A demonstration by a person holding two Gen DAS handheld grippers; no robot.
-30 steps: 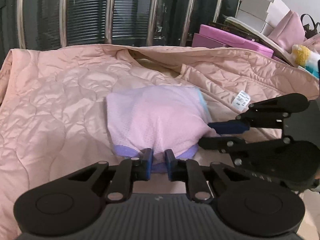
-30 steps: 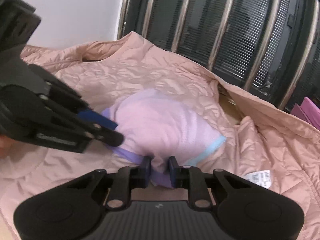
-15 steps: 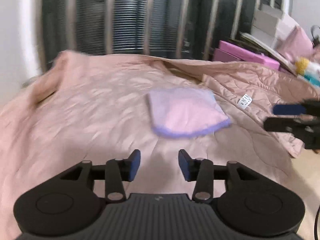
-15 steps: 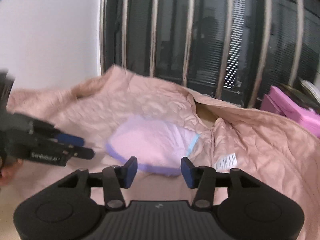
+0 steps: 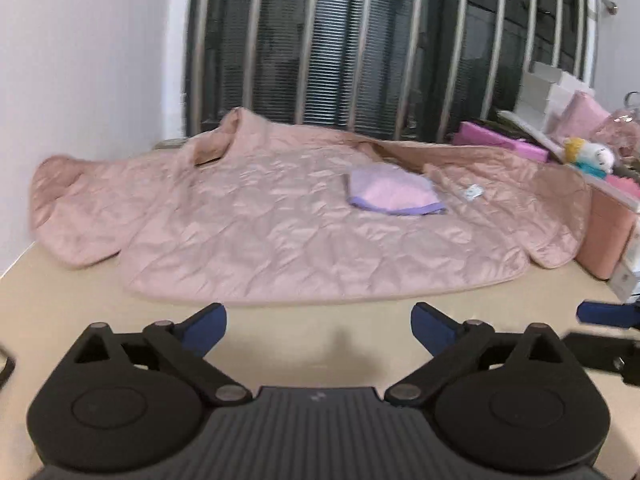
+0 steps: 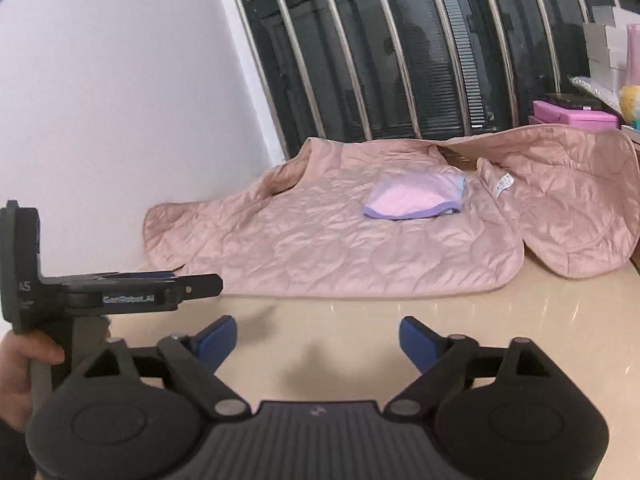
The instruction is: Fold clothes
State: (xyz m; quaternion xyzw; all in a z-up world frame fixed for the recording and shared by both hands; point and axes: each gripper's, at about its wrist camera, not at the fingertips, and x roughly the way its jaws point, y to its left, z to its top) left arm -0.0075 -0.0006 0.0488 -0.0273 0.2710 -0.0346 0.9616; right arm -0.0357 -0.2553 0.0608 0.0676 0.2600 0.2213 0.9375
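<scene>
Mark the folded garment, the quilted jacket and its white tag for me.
Folded garment (image 5: 390, 196), left wrist view, middle of its pink top face.
Quilted jacket (image 6: 320, 248), right wrist view, front panel below the garment.
White tag (image 6: 505, 181), right wrist view, centre of the tag.

Each black gripper (image 5: 319, 326) has blue finger pads (image 6: 218, 338), silver pivot screws and a ribbed grey body.

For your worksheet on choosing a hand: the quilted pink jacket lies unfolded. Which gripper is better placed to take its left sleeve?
Probably the left gripper. It is open and empty, and the jacket's sleeve lies on its side; the right gripper, also open, sits farther right.
</scene>
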